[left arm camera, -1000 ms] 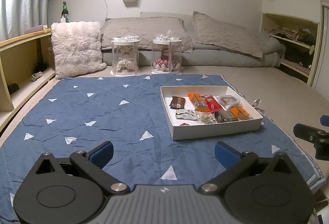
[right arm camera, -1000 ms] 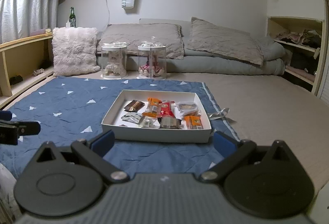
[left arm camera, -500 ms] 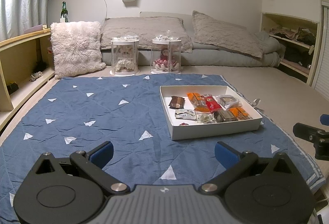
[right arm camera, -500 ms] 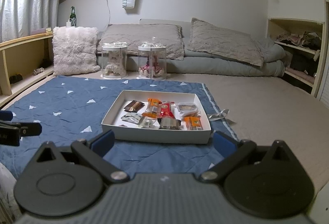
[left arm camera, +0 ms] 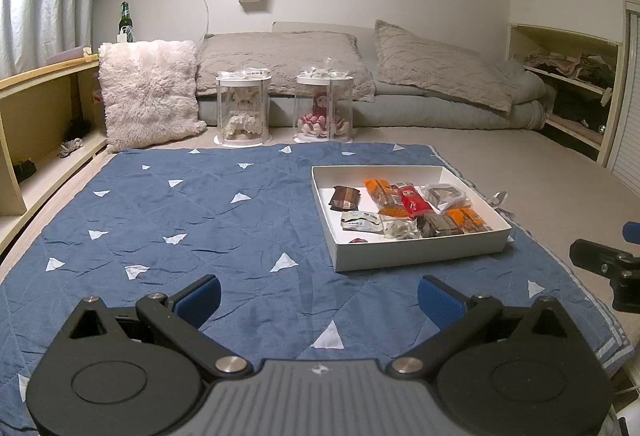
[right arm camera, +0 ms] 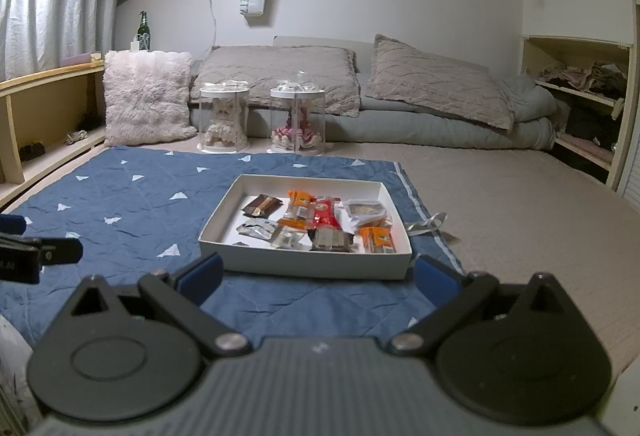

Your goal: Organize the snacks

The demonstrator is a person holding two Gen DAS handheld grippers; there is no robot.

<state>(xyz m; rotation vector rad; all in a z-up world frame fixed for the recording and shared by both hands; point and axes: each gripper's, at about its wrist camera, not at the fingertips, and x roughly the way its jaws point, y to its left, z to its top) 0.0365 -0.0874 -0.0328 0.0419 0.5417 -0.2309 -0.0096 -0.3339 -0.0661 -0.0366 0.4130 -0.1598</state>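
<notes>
A white shallow box (left arm camera: 416, 256) (right arm camera: 304, 266) sits on the blue quilt (left arm camera: 200, 220) (right arm camera: 120, 204) and holds several wrapped snacks: a brown one (left arm camera: 346, 197) (right arm camera: 262, 205), orange ones (left arm camera: 382, 192) (right arm camera: 298, 210), a red one (left arm camera: 414, 199) (right arm camera: 327, 214) and a clear pack (left arm camera: 446, 195) (right arm camera: 366, 210). My left gripper (left arm camera: 319, 298) is open and empty, low over the quilt to the left of and nearer than the box. My right gripper (right arm camera: 317, 276) is open and empty, just in front of the box's near wall.
Two clear display cases with dolls (left arm camera: 243, 108) (left arm camera: 323, 108) stand at the quilt's far edge. A fluffy pillow (left arm camera: 150, 92) and grey bedding (left arm camera: 400, 76) lie behind. Wooden shelves (left arm camera: 40, 108) run along the left, cubbies (left arm camera: 568, 84) on the right.
Both views have shifted only slightly. The right gripper has edged a little closer to the box. Both grippers stay open and empty.
</notes>
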